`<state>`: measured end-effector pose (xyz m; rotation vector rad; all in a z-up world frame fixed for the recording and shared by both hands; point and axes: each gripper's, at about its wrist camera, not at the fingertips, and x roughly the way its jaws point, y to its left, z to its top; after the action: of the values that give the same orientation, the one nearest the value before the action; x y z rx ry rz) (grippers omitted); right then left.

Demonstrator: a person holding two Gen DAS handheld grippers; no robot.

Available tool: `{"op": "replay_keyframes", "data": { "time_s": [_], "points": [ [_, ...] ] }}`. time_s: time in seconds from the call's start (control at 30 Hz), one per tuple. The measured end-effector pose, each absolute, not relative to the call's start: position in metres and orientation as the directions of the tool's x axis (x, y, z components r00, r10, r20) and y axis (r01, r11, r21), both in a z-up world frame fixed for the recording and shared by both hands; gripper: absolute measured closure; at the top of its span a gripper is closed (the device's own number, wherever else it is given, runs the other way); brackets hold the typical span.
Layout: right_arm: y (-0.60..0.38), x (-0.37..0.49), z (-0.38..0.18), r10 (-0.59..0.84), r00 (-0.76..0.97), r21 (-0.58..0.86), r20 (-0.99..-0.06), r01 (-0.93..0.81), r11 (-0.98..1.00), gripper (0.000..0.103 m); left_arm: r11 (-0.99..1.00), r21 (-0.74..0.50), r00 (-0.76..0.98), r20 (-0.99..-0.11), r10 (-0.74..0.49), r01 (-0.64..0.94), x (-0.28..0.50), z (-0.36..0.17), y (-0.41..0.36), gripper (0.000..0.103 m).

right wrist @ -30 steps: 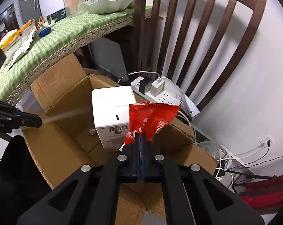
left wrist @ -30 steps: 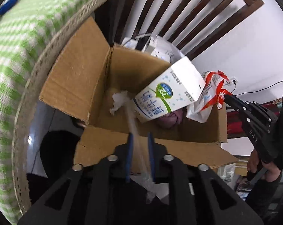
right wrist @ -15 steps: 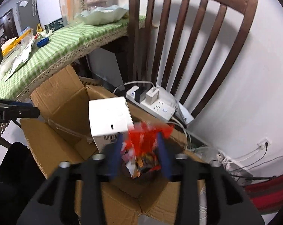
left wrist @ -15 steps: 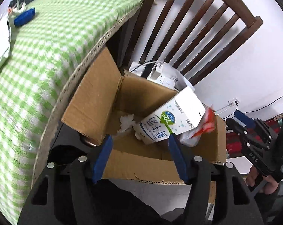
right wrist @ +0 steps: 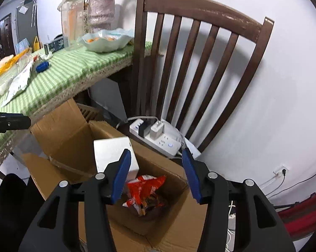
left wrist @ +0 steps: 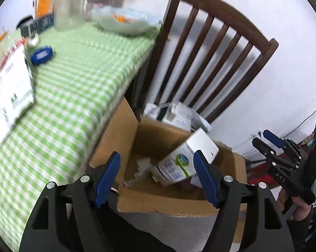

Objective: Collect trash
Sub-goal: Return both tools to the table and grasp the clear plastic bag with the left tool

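Note:
An open cardboard box (left wrist: 158,202) stands on the floor beside the table. Inside lie a white and green milk carton (left wrist: 178,164), crumpled white tissue (left wrist: 144,166) and a red snack wrapper (right wrist: 146,189). My left gripper (left wrist: 156,163) hangs above the box's near edge, its jaws opening with nothing between them. My right gripper (right wrist: 156,157) hovers over the box above the red wrapper, its jaws also opening and empty. From the right wrist the carton (right wrist: 113,153) shows as a white block. The right gripper (left wrist: 271,145) also shows at the right edge of the left wrist view.
A table with a green checked cloth (left wrist: 63,105) carries papers, a blue object (left wrist: 41,54) and a bowl (right wrist: 105,41). A dark wooden chair (right wrist: 199,63) stands against the white wall behind the box. A white power strip (right wrist: 158,136) with plugs lies behind the box.
Both grippers went from shut to open and rose. The left one let go of a clear plastic strip; the right one let go of the red wrapper, which dropped into the box.

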<state>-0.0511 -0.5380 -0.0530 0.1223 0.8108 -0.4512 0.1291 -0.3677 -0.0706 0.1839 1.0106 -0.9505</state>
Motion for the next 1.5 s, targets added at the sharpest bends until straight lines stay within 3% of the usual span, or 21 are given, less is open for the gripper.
{"op": "replay_keyframes", "data": {
  "time_s": [0.23, 0.37, 0.53, 0.67, 0.93, 1.03, 1.2, 1.37, 1.47, 1.5],
  "points": [
    [-0.520, -0.025, -0.021, -0.381, 0.688, -0.083, -0.618, 0.425, 0.902, 0.050, 0.622, -0.284, 0.299, -0.686, -0.663, 0.730, 0.145, -0.039, -0.333, 0.020],
    [-0.499, -0.001, 0.001, -0.355, 0.764, -0.053, -0.539, 0.390, 0.919, 0.047, 0.672, -0.233, 0.432, -0.610, -0.664, 0.703, 0.161, -0.014, -0.299, 0.018],
    [-0.461, 0.034, 0.019, -0.288, 0.836, -0.045, -0.467, 0.303, 0.952, 0.042, 0.798, -0.131, 0.644, -0.521, -0.560, 0.588, 0.190, 0.013, -0.244, 0.018],
    [-0.426, 0.063, 0.024, -0.224, 0.869, -0.071, -0.441, 0.215, 0.974, 0.038, 0.902, -0.144, 0.777, -0.464, -0.425, 0.407, 0.225, 0.029, -0.179, 0.018],
    [-0.375, 0.120, 0.021, -0.076, 0.885, -0.002, -0.460, 0.085, 0.996, 0.037, 0.963, -0.159, 0.833, -0.484, -0.268, 0.218, 0.264, 0.032, -0.091, 0.018],
    [-0.353, 0.145, 0.011, -0.003, 0.865, 0.016, -0.502, 0.012, 1.000, 0.031, 0.969, -0.154, 0.783, -0.571, -0.246, 0.193, 0.282, 0.015, -0.088, 0.008],
    [-0.334, 0.188, -0.021, 0.108, 0.783, 0.130, -0.613, -0.035, 0.991, 0.031, 0.970, -0.149, 0.644, -0.727, -0.240, 0.193, 0.319, -0.034, -0.110, 0.008],
    [-0.320, 0.203, -0.037, 0.118, 0.742, 0.136, -0.660, -0.037, 0.990, 0.031, 0.960, -0.220, 0.581, -0.764, -0.281, 0.175, 0.330, -0.061, -0.115, 0.010],
    [-0.317, 0.210, -0.044, 0.101, 0.726, 0.108, -0.680, -0.037, 0.993, 0.031, 0.954, -0.212, 0.598, -0.745, -0.297, 0.211, 0.334, -0.063, -0.121, 0.027],
    [-0.317, 0.214, -0.045, 0.099, 0.723, 0.105, -0.684, -0.036, 0.994, 0.031, 0.955, -0.192, 0.596, -0.748, -0.291, 0.225, 0.335, -0.066, -0.124, 0.039]
  ]
}}
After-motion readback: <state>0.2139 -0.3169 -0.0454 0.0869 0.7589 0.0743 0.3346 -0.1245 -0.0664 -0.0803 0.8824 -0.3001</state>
